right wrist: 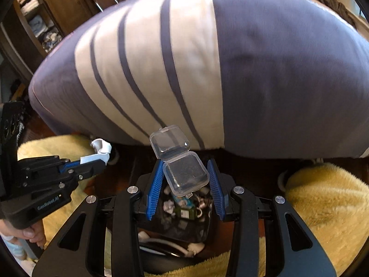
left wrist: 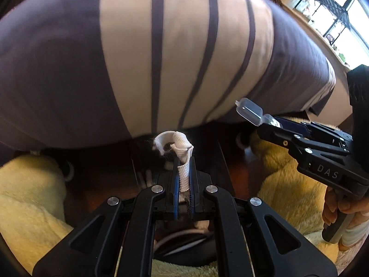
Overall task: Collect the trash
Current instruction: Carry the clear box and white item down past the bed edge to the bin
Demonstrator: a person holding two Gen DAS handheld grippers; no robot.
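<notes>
Just under the two grippers sits the trash bin (right wrist: pixel 175 221); the left gripper (left wrist: pixel 184 180) pinches a white scrap (left wrist: pixel 182 159), the right gripper (right wrist: pixel 184 180) holds a clear box (right wrist: pixel 182 170), neither dropped yet.

"DAS" on right gripper (left wrist: pixel 271 121); "GenRobot.AI" on left gripper (right wrist: pixel 101 158)

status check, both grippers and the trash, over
Left gripper shut on white mesh scrap. Right gripper shut on clear plastic case. Trash bin below both. Nothing in the way.
</notes>
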